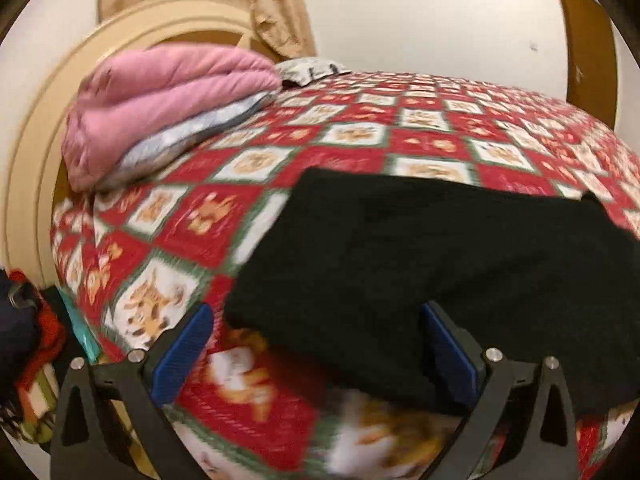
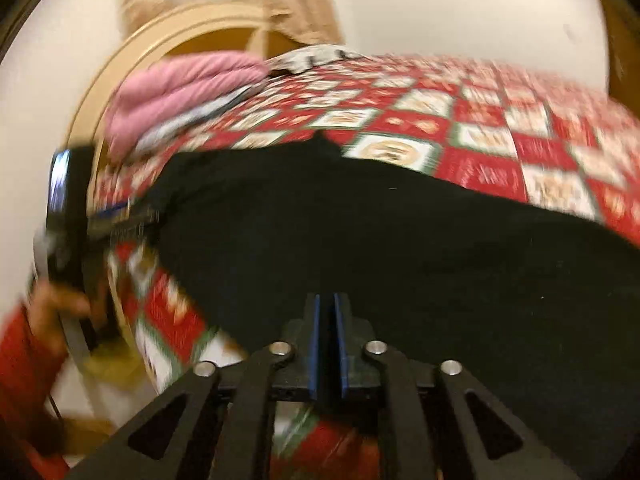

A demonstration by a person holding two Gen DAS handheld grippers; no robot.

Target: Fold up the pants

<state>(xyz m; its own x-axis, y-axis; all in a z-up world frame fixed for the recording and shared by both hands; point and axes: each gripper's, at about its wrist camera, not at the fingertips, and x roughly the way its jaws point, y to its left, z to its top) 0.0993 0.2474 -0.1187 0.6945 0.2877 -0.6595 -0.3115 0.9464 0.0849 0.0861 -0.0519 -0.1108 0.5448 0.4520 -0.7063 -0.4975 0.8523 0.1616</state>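
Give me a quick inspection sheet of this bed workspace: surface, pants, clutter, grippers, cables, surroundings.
Surface: bed with red patchwork quilt.
Job's things: black pants lying flat on the quilt, near the front edge.
Clutter: folded pink comforter at the headboard end; pile of clothes beside the bed.
Grippers: left gripper wide open over the pants' near edge; right gripper fingers narrowly apart, nothing visibly between them.
Cables: nothing seen.
Surroundings: cream headboard, curtain, white wall.
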